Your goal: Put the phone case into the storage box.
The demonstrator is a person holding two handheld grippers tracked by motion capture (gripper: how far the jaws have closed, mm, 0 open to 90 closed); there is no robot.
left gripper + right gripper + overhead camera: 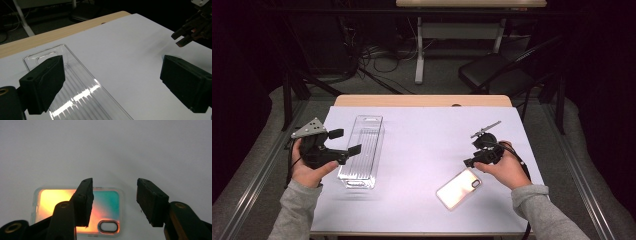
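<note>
Your left gripper is hovering with its jaws spread wide and gripping nothing, just over the left edge of the clear plastic tray; that tray is lying lengthwise on the white table cover; further right, the iridescent phone case is lying flat, camera cutout towards you; your right gripper is poised just above its end, jaws partly open and empty.

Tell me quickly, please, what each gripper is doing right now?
Left gripper: open, empty, beside the clear tray.
Right gripper: open, empty, above the phone case.
</note>
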